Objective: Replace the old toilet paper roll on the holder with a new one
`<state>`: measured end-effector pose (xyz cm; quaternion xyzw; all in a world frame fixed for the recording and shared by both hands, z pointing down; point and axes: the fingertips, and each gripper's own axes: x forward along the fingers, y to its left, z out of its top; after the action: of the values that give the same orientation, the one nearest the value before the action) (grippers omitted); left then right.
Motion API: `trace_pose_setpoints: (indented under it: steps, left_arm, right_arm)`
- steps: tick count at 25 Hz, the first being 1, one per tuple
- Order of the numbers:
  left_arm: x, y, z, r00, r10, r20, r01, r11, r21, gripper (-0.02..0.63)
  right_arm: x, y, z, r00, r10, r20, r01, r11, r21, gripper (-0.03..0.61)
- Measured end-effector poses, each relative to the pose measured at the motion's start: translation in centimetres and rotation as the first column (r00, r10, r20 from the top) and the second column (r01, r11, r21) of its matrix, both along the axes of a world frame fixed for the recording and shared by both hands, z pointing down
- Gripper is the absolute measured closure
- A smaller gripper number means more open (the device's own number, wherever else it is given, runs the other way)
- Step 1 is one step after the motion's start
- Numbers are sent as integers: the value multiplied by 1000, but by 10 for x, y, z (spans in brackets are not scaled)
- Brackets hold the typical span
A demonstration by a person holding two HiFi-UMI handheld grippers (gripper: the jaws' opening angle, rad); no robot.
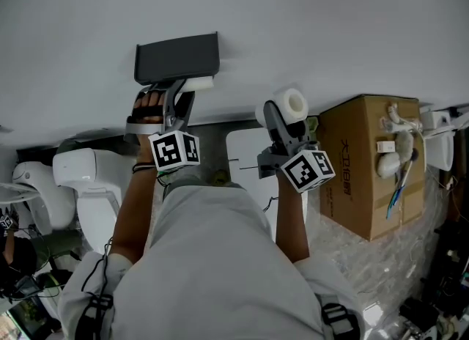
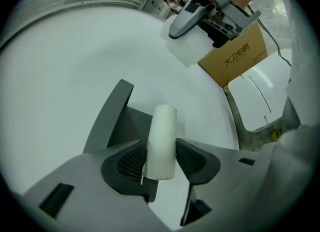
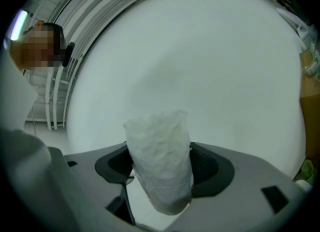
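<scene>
White wall (image 1: 330, 23) carries the grey holder (image 1: 176, 58). Your left fingers (image 2: 131, 162) pinch the old core (image 2: 161, 136) by it. Your right fingers (image 3: 212, 168) clamp the new roll (image 3: 161, 161).

head view: steeply down | gripper views: close, facing wall (image 1: 330, 23) | shared: wall

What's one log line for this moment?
left gripper: clamped on old tube at holder | right gripper: holds new roll

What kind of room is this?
Probably a toilet corner, maybe a practice one. There is a white toilet, a dark grey wall-mounted paper holder with a bare white cardboard tube, and a full white toilet paper roll in the right tongs.
</scene>
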<state>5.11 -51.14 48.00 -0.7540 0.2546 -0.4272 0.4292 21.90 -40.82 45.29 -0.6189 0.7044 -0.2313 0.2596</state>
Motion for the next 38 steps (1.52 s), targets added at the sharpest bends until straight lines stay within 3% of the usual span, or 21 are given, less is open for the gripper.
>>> trace_pose_setpoints:
  steps: [14, 21, 26, 31, 38]
  left_arm:
    - [75, 23, 0, 985, 173, -30, -173, 985, 4, 407]
    - [105, 48, -11, 959, 234, -158, -244, 968, -51, 407]
    - [116, 73, -22, 923, 268, -276, -307, 946, -107, 407]
    - [102, 90, -28, 869, 188, -457, -327, 913, -246, 407]
    - [54, 80, -47, 823, 65, -565, -271, 919, -288, 407]
  right_arm:
    - [49, 46, 10, 989, 147, 18, -147, 989, -30, 241]
    - [61, 66, 19, 979, 198, 50, -195, 979, -53, 241]
    - [59, 72, 15, 977, 206, 56, -205, 978, -37, 241]
    - [60, 78, 12, 973, 224, 62, -223, 975, -22, 241]
    - [47, 70, -1, 973, 197, 117, -200, 980, 15, 242]
